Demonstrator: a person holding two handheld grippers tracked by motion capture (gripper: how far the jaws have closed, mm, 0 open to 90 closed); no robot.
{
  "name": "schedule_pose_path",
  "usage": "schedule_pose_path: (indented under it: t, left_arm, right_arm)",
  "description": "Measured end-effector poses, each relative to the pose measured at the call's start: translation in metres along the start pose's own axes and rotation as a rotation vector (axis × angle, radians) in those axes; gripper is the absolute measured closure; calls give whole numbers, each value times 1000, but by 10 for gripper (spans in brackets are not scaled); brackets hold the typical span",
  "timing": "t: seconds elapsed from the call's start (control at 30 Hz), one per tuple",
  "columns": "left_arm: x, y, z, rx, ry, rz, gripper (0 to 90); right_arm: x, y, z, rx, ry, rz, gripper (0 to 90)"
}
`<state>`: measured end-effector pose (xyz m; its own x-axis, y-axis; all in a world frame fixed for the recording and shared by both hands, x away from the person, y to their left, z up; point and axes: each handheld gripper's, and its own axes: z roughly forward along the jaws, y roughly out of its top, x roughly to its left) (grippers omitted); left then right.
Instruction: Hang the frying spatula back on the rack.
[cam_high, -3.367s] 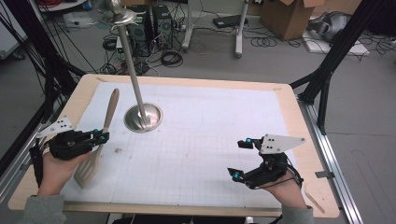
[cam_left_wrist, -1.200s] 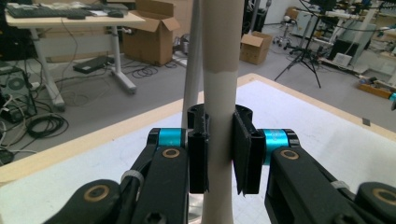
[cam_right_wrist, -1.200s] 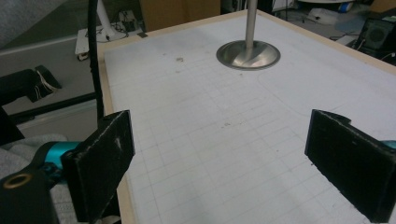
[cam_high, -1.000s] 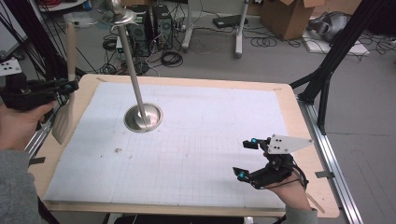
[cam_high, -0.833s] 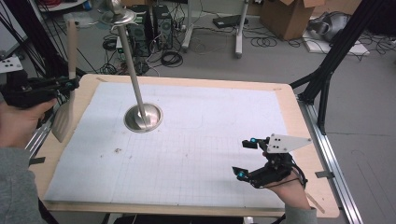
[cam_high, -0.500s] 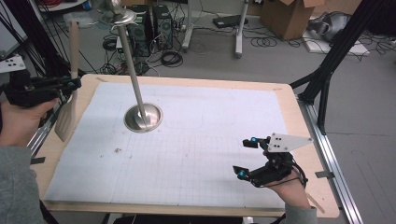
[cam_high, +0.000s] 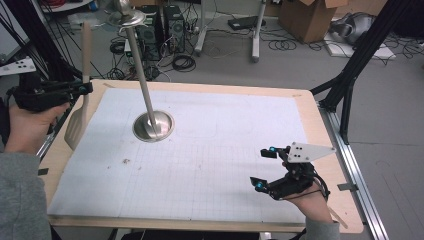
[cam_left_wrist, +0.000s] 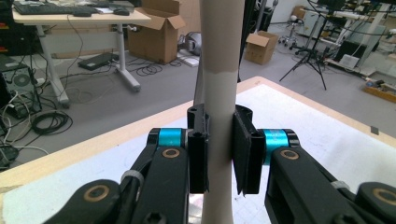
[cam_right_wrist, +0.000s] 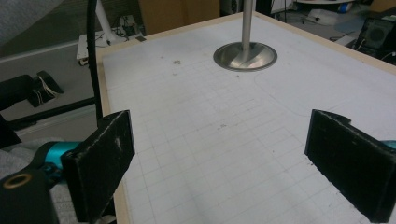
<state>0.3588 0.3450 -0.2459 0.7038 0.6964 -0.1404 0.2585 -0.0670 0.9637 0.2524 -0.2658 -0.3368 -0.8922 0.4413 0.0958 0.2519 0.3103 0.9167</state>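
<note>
- Holding the spatula (cam_high: 80, 107) upright, the left gripper (cam_high: 82, 89) pinches its handle about halfway up, so the flat blade hangs down and the handle end points up.
- Seen in the left gripper view, the two pads (cam_left_wrist: 198, 154) press on either side of the pale handle (cam_left_wrist: 219, 116); the grip looks firm and square, which probably keeps the tool from swinging.
- The spatula is in the air over the worktop's left edge, near its far-left corner, blade just above the wooden rim.
- A steel stand (cam_high: 152, 125), a round base with a tall rod, sits left of centre on the worktop; lifting the tool upright at that height suggests it is meant to go toward the stand's top, though I cannot tell how it would attach.
- The right gripper (cam_high: 264, 169) rests low near the worktop's near-right corner, jaws spread wide and empty, likely parked out of the way.
- The worktop (cam_high: 310, 112) is a light wooden board covered by a white gridded mat (cam_high: 225, 145), with a few small crumbs left of centre.
- Beyond it lie a grey floor, loose cables (cam_high: 182, 62), desk legs, a cardboard box (cam_high: 310, 17) and black tripod struts.
</note>
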Motion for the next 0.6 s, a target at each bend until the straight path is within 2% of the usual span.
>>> schedule_pose_path:
  t: [0.3, 0.43, 0.6]
  left_arm:
    - [1, 1, 3, 2, -12, -7, 776]
    - [2, 2, 3, 12, -12, 8, 776]
    - [1, 3, 4, 8, -17, 5, 776]
  right_arm:
    - [-3, -2, 1, 1, 1, 11, 72]
    - [-4, -2, 1, 1, 0, 8, 72]
    - [-4, -3, 1, 1, -1, 13, 72]
